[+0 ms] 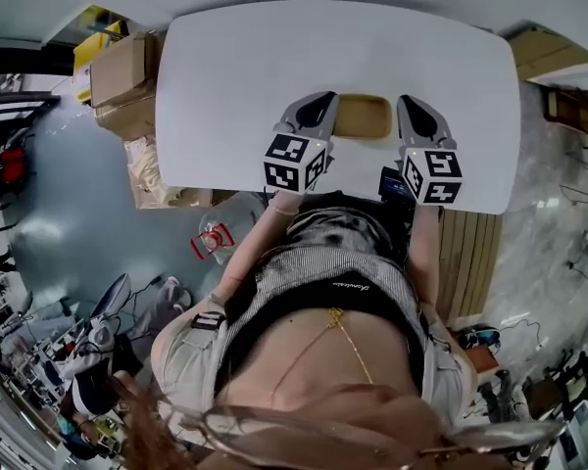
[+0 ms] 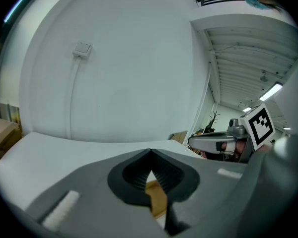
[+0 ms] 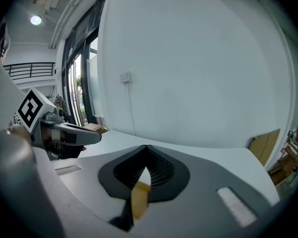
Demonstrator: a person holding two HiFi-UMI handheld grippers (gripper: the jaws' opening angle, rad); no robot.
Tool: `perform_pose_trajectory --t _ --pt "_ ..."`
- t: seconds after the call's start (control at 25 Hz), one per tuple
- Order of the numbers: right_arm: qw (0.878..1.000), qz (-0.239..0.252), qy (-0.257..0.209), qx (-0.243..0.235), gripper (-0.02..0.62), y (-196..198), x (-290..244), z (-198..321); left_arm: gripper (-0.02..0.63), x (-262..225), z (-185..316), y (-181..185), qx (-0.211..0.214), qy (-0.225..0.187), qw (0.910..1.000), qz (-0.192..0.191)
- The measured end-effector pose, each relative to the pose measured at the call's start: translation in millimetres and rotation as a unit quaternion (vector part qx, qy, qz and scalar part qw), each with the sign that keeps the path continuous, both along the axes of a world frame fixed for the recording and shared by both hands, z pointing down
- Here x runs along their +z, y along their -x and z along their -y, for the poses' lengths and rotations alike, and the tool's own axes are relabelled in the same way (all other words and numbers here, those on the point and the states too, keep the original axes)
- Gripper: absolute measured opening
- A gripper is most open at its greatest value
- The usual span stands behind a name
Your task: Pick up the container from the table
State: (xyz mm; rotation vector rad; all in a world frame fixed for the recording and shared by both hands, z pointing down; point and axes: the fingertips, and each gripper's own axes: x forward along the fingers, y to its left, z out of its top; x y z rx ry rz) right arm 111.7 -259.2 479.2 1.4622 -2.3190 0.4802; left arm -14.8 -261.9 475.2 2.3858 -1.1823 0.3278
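Observation:
A shallow tan container [image 1: 363, 116] rests on the white table [image 1: 274, 57] close to its near edge, directly in front of me. My left gripper [image 1: 325, 98] sits just left of it and my right gripper [image 1: 409, 101] just right of it, both level with the container. In the left gripper view the jaws [image 2: 150, 152] meet at their tips, and a sliver of the container [image 2: 156, 195] shows through the gap under them. The right gripper view shows the same: tips [image 3: 146, 148] together, tan container [image 3: 139, 197] below. Neither gripper visibly clamps anything.
Cardboard boxes [image 1: 122, 76] are stacked on the floor left of the table. A slatted wooden panel [image 1: 470, 253] leans beside my right side, and more cardboard [image 1: 549, 52] lies beyond the table's far right corner. A white wall rises behind the table.

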Motion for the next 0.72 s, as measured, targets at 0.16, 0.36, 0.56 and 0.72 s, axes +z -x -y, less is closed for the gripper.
perform_pose_trajectory --t 0.16,0.36,0.56,0.72 --pt "1.000 0.000 0.004 -0.008 0.025 1.2 4.9 3.2 0.000 3.4 1.2 -0.4 -0.005 0.005 1.0000 0.003" --pt "1.000 0.002 0.011 -0.009 0.025 2.5 13.4 6.2 0.000 10.2 5.6 4.0 -0.008 0.009 0.9999 0.007" --pt "1.000 -0.002 0.020 -0.012 0.025 0.7 19.9 7.4 0.000 15.4 9.2 2.8 -0.009 0.011 0.9998 0.011" --pt "0.999 -0.003 0.030 -0.015 0.025 -1.1 29.6 8.1 0.000 24.0 9.9 1.6 -0.012 0.017 0.9996 0.017"
